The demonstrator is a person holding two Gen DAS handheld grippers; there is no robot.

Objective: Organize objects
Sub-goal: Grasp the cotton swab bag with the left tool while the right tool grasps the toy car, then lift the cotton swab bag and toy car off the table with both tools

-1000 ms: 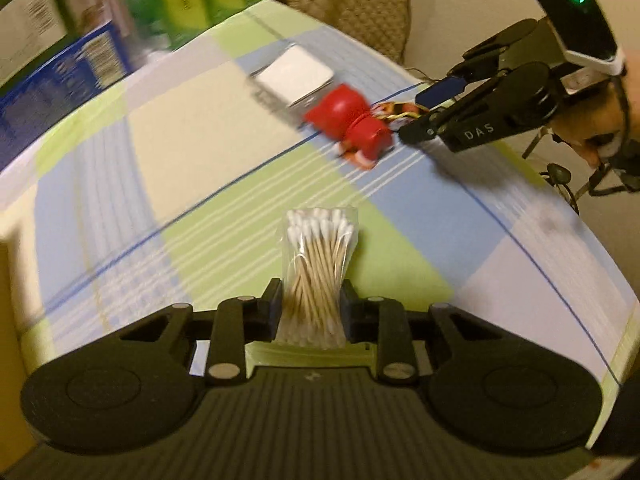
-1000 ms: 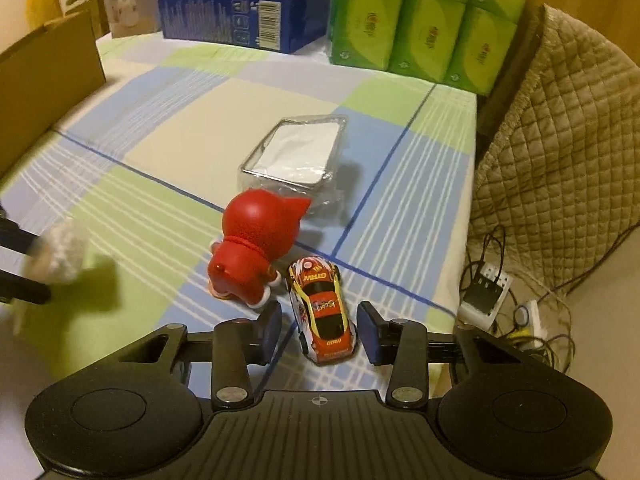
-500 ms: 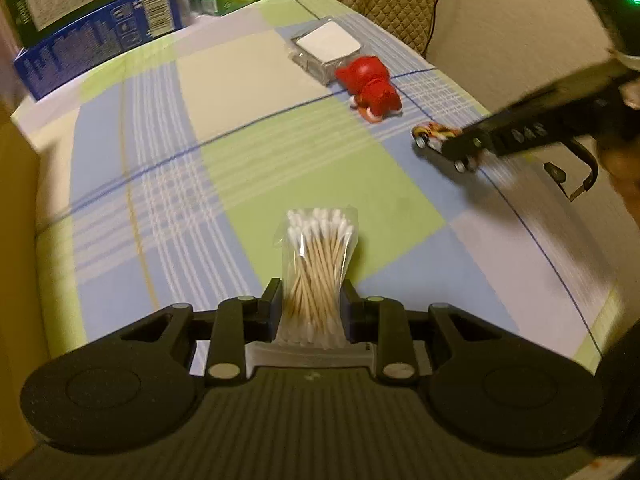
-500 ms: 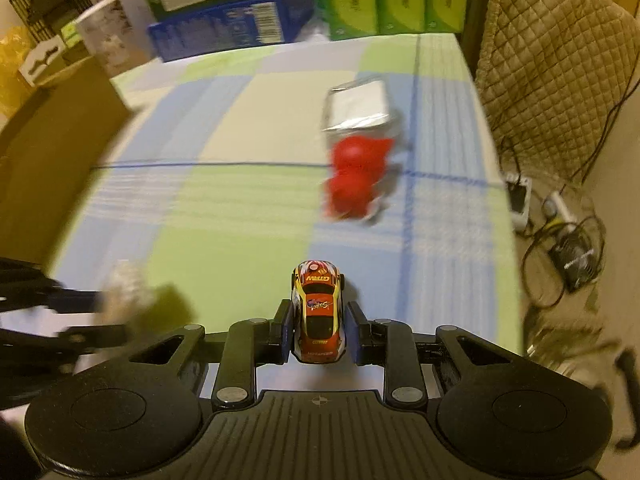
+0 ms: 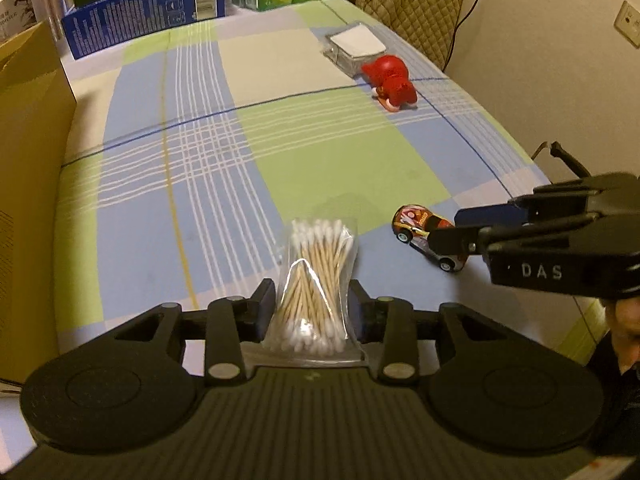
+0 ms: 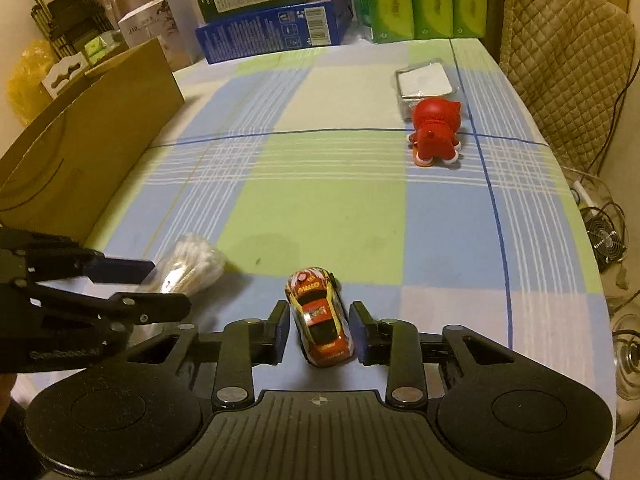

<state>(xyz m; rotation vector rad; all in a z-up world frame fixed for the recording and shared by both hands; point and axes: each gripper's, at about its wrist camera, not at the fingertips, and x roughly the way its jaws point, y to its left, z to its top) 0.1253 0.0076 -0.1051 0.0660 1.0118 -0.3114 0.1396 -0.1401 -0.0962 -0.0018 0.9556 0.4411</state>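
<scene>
A clear bag of cotton swabs (image 5: 316, 280) stands on the checked cloth between the fingers of my left gripper (image 5: 311, 286). Its jaws are opening and the pads stand just off the bag. To its right a small red and yellow toy car (image 5: 416, 224) rests on the cloth. My right gripper (image 6: 319, 308) straddles the car (image 6: 320, 320); its jaws are opening, with small gaps beside the car. In the right wrist view the left gripper (image 6: 170, 286) and the bag (image 6: 196, 258) show at the left. A red toy figure (image 6: 436, 128) lies far off beside a clear box (image 6: 426, 84).
A tall cardboard box (image 6: 80, 148) lines the table's left side. A blue carton (image 6: 276, 28) and green packs (image 6: 420, 0) stand along the far edge. A quilted chair (image 6: 560, 60) is at the right, with cables and a fan on the floor below the table edge.
Both grippers have pulled back toward the near end of the table, away from the red figure, bringing the swab bag and the car. Both pairs of jaws have loosened around them.
</scene>
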